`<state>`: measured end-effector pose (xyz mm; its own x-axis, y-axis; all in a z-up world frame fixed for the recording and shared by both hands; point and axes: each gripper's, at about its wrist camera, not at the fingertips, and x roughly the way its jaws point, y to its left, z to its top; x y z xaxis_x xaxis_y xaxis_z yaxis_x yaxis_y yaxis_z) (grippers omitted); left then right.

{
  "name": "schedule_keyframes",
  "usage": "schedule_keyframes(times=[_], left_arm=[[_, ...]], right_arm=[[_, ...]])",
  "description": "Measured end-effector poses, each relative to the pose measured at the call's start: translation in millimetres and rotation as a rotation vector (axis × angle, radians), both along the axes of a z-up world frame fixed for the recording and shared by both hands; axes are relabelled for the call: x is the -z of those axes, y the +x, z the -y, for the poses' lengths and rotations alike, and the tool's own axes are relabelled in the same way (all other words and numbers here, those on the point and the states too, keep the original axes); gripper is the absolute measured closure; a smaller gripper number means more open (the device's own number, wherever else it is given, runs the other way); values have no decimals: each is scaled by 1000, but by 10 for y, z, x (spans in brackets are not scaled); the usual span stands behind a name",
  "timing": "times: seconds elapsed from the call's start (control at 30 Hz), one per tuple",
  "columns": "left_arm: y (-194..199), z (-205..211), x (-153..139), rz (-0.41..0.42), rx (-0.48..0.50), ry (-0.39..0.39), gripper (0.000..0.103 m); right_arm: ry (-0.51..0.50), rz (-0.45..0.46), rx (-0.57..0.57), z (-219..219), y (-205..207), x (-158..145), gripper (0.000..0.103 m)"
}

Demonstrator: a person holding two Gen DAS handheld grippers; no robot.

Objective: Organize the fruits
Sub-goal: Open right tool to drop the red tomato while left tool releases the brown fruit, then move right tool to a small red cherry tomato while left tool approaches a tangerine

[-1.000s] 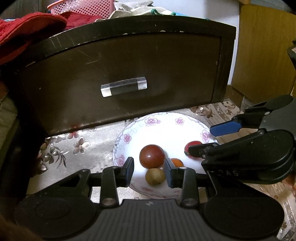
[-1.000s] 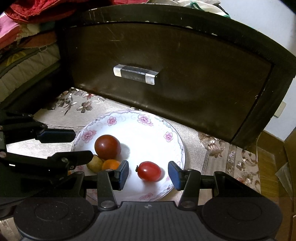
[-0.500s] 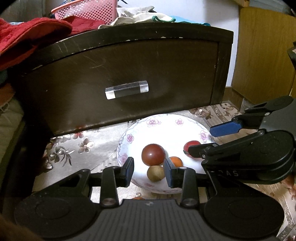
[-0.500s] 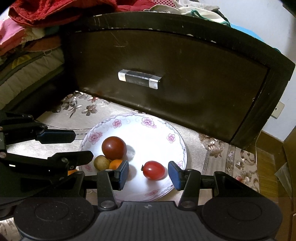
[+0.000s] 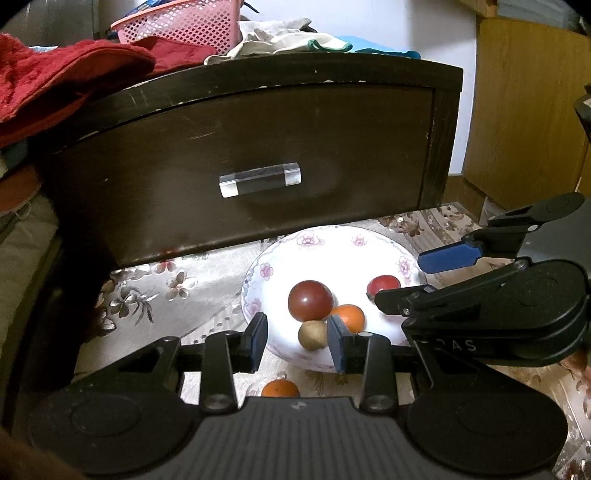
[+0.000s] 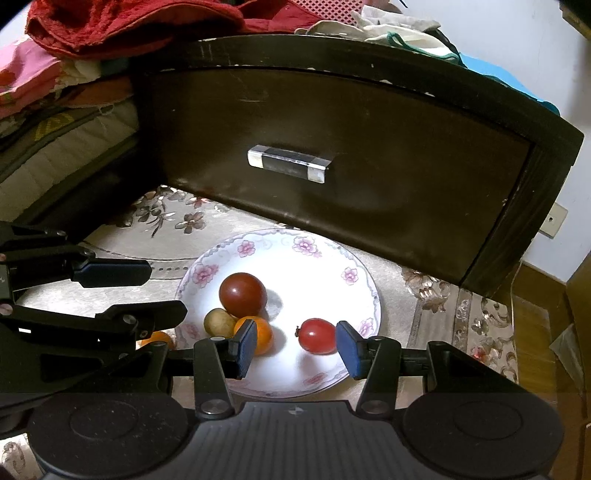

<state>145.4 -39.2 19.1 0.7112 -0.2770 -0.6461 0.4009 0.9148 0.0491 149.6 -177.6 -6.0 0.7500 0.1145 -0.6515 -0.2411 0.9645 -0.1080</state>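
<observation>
A white flowered plate [image 5: 325, 240] [image 6: 280, 251] holds a dark red round fruit [image 5: 309, 300] [image 6: 242, 292], a small tan fruit [image 5: 312, 334] [image 6: 219, 321], an orange fruit [image 5: 349, 317] [image 6: 264, 334] and a red oval tomato [image 5: 384, 285] [image 6: 317, 335]. Another orange fruit [image 5: 280, 388] [image 6: 157, 338] lies on the cloth off the plate's near-left rim. My left gripper [image 5: 297, 341] is open and empty above the near rim. My right gripper [image 6: 295, 349] is open and empty, with the tomato just beyond its tips.
A dark wooden drawer front [image 5: 258, 155] [image 6: 332, 147] with a clear handle [image 5: 259, 180] stands right behind the plate. Red cloth [image 5: 55, 81] and a pink basket [image 5: 181, 26] lie on top. A flowered tablecloth [image 6: 166, 221] covers the surface. Bedding [image 6: 55, 122] is stacked at left.
Both grippers have pulled back and up from the plate, so the fruits look farther away. The orange fruit on the cloth has come into view. Jaws stay open.
</observation>
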Motion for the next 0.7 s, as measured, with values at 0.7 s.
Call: schedule_keyframes(times=[0.7], left_arm=[[-382, -337, 126, -44, 19, 35, 58]], right_arm=[[0, -57, -108, -321, -233, 111, 58]])
